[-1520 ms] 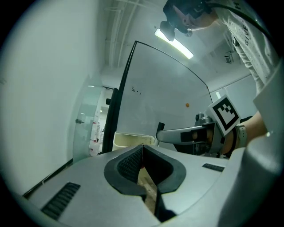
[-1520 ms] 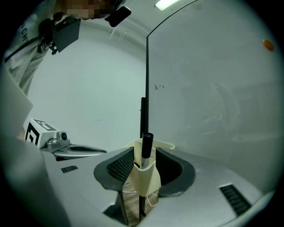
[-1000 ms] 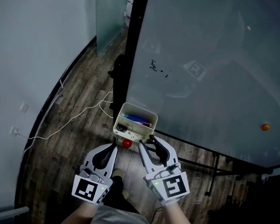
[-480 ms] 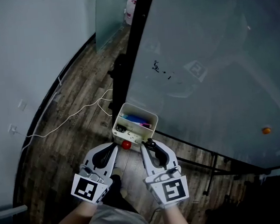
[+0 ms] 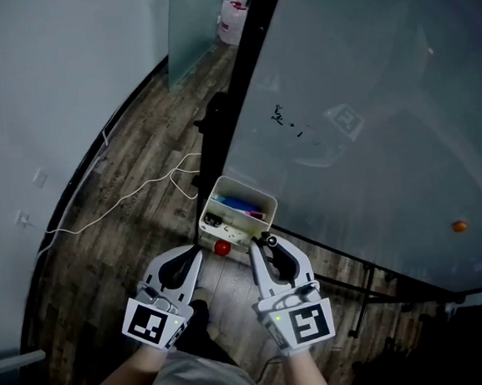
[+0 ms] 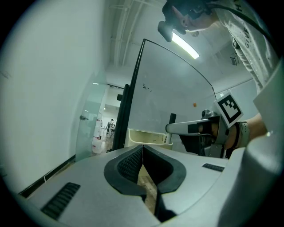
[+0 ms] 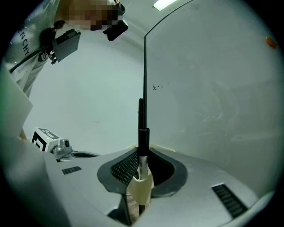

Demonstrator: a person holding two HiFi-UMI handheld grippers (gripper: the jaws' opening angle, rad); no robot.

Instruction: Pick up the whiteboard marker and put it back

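The whiteboard [image 5: 370, 134] is cut off by the frame. What lies in the tray [image 5: 245, 185] at its lower corner cannot be made out. The left tool [image 6: 143, 153] is held closed and empty. The upright marker [image 7: 143, 142] is clamped by the right tool [image 7: 141, 170], whose jaws have just been closing. The marker's lower end is hidden.

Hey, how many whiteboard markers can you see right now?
1: a black-capped marker upright in the right gripper, near the white tray. Coloured things in the tray may be more; can't tell.
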